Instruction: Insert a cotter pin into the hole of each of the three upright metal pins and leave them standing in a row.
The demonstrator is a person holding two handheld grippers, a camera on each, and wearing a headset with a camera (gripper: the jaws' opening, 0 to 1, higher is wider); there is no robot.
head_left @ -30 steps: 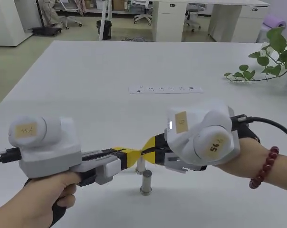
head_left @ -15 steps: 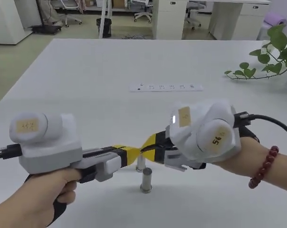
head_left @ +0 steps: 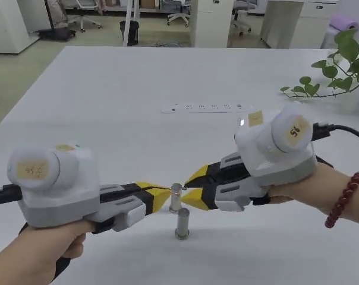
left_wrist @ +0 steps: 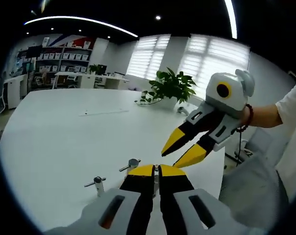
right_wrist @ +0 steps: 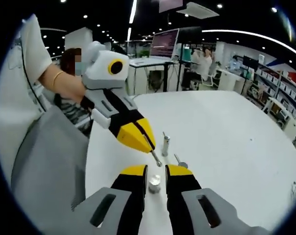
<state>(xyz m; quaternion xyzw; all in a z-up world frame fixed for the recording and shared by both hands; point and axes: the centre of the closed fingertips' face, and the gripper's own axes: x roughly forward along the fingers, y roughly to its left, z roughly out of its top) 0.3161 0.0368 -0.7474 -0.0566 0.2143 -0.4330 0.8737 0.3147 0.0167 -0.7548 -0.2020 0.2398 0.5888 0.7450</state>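
Note:
In the head view two upright metal pins stand near the table's front, one (head_left: 176, 196) between the two grippers and one (head_left: 182, 223) nearer me. My left gripper (head_left: 157, 193) is shut on a thin cotter pin (right_wrist: 153, 152), whose tip hangs just above the pin (right_wrist: 154, 184) that sits between my right jaws. My right gripper (head_left: 192, 189) is open, with its yellow tips close beside that pin. The left gripper view shows two other metal pins (left_wrist: 98, 184) (left_wrist: 132, 163), each with a cotter pin through its top. The same two pins (right_wrist: 165, 144) (right_wrist: 180, 162) stand beyond my right gripper (right_wrist: 157, 171).
A white power strip (head_left: 206, 108) lies flat on the white table (head_left: 108, 101) further back. A leafy plant (head_left: 340, 65) stands at the table's right edge. Office chairs and desks lie beyond the far edge.
My right gripper has rolled upright and drawn back to the right, uncrossing from the left jaws, and now stands open beside the pin. The left gripper has hardly moved.

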